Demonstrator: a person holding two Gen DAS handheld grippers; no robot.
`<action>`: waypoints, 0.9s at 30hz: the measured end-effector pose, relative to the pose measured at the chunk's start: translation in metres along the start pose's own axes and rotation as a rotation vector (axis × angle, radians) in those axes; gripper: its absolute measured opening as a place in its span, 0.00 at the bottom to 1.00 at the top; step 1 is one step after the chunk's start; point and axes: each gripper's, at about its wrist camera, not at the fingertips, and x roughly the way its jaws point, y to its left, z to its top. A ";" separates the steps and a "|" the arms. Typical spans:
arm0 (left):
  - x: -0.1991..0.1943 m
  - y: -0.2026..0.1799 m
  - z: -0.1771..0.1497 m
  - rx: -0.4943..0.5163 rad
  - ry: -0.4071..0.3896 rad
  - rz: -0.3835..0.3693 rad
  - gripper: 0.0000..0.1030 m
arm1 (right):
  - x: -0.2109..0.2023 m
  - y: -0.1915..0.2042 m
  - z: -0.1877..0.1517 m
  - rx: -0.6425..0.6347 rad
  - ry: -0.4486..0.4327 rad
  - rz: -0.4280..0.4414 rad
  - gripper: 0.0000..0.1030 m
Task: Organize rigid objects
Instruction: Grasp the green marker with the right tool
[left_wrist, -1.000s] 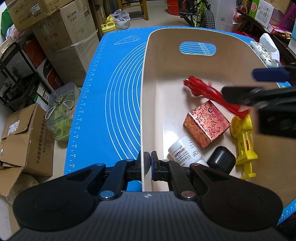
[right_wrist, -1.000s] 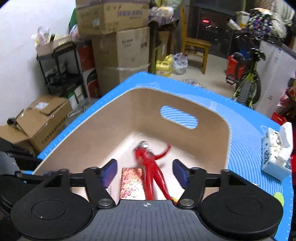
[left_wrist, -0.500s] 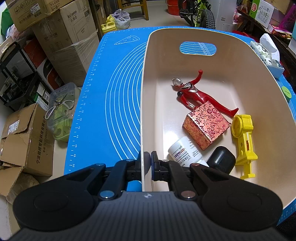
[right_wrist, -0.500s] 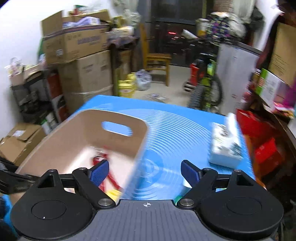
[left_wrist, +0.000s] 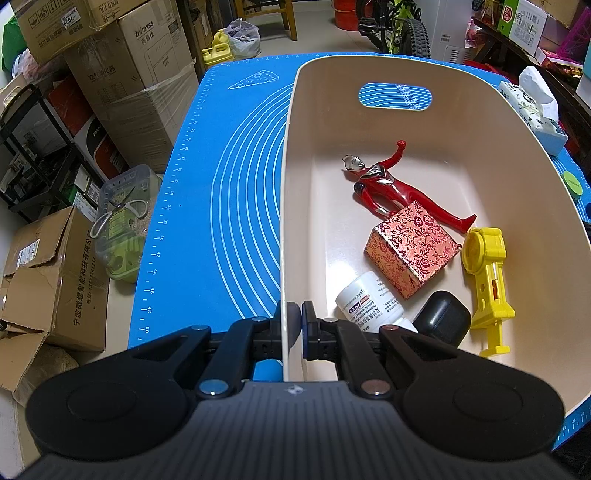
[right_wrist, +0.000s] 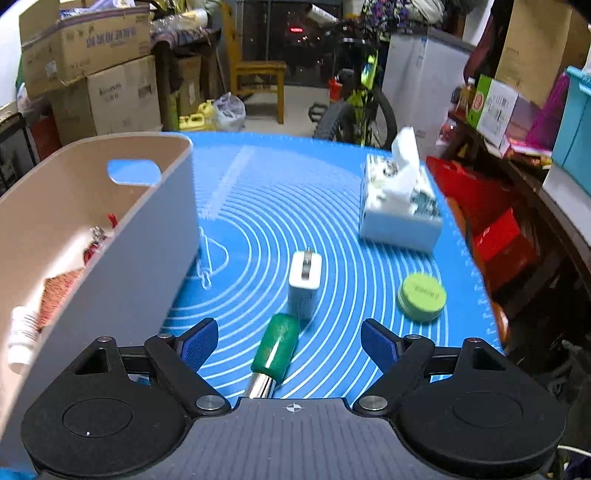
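My left gripper (left_wrist: 293, 325) is shut on the near rim of the beige bin (left_wrist: 286, 206). In the bin lie a red hero figure (left_wrist: 391, 186), a red patterned box (left_wrist: 412, 249), a white bottle (left_wrist: 369, 304), a black case (left_wrist: 443, 319) and a yellow toy (left_wrist: 485, 273). My right gripper (right_wrist: 290, 345) is open and empty above the blue mat (right_wrist: 277, 199), to the right of the bin (right_wrist: 147, 236). A green-handled tool (right_wrist: 275, 349) lies between its fingers. A white charger (right_wrist: 304, 282) and a green round tin (right_wrist: 421, 295) lie beyond.
A tissue box (right_wrist: 400, 208) stands at the mat's far right. Cardboard boxes (left_wrist: 122, 70) and a clear container with scissors (left_wrist: 122, 218) sit off the table's left side. A bicycle (right_wrist: 354, 107) and a chair (right_wrist: 258, 74) stand behind the table.
My right gripper has left the bin, having released the red figure there, and swung right over the mat with its jaws wider. My left gripper has stayed clamped on the rim.
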 end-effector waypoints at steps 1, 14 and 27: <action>0.000 0.000 0.000 0.000 0.000 0.000 0.09 | 0.005 0.000 -0.001 0.006 0.002 0.002 0.84; 0.000 0.000 0.000 0.000 0.000 0.001 0.09 | 0.047 0.018 -0.011 0.025 0.031 -0.040 0.68; 0.000 -0.001 0.000 0.001 0.000 0.001 0.09 | 0.041 0.017 -0.011 0.033 0.037 0.016 0.33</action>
